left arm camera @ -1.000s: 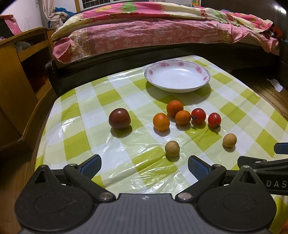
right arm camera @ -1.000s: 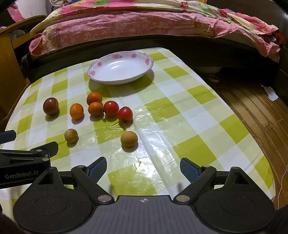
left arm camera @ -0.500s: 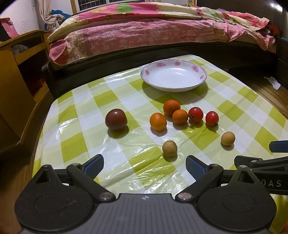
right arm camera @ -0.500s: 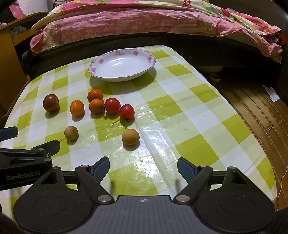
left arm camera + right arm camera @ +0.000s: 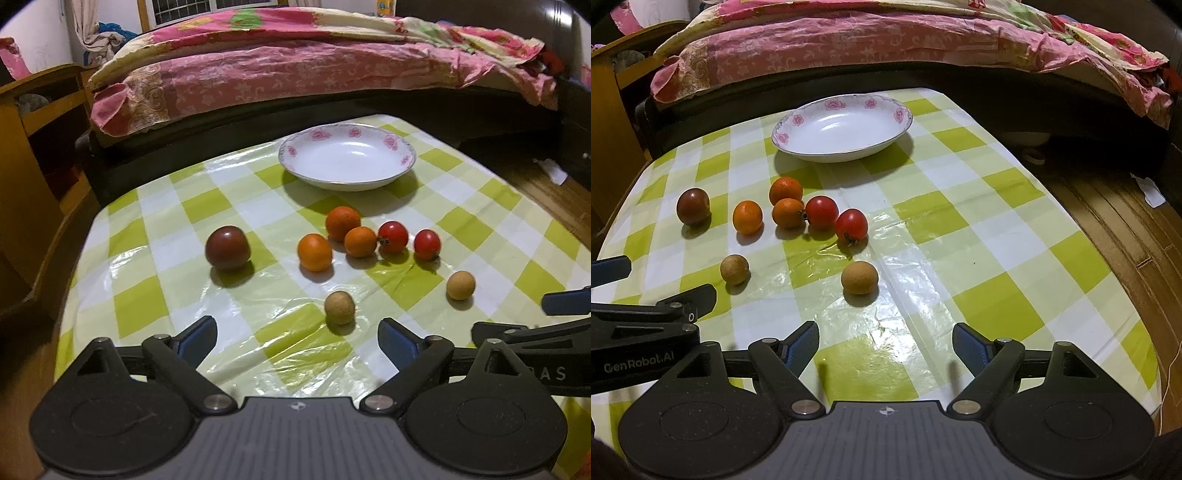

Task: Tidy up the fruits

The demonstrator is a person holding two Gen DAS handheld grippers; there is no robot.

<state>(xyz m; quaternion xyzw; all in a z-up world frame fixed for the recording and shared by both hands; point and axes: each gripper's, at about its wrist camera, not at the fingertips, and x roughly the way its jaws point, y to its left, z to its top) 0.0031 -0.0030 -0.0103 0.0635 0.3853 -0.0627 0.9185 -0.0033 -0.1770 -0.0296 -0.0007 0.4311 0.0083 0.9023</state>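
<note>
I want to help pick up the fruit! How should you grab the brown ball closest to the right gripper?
Pinch the tan fruit across its round middle, from above and the near side. Nothing touches it, so the right gripper's open fingers fit either side.

the right gripper [image 5: 885,341] has just been closing a little, with nothing between its jaws.

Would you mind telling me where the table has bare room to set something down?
Bare cloth lies right of the red tomatoes and plate, out to the table edge. The strip between plate and dark tomato is crowded with fruit.
</note>
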